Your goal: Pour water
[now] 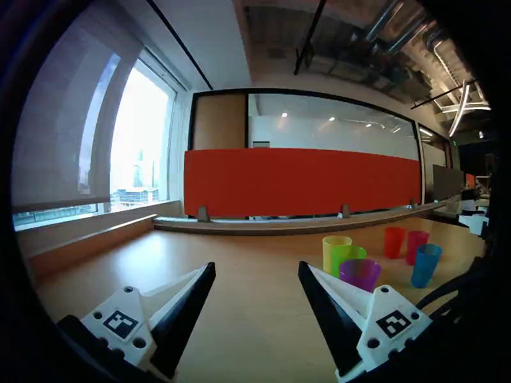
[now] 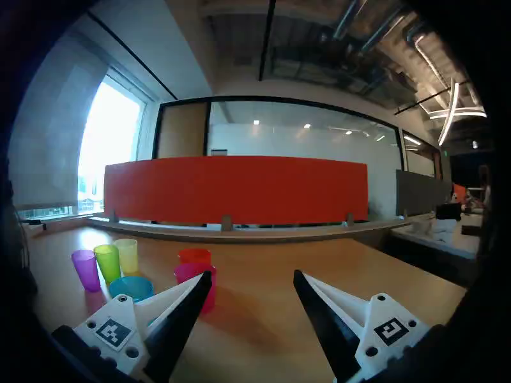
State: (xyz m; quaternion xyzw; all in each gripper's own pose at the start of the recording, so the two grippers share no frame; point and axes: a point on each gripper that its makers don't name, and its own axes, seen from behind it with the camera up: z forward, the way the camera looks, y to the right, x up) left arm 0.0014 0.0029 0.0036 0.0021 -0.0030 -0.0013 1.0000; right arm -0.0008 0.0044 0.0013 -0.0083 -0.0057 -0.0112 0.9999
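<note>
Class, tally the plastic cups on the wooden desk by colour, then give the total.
yellow cup: 1
green cup: 1
purple cup: 1
red cup: 1
pink cup: 1
blue cup: 1
Total: 6 cups

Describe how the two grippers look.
The left gripper and right gripper match: each has two white plastic fingers tapering to pointed black inner pads, with small round holes and a square black-and-white marker on each finger.
</note>
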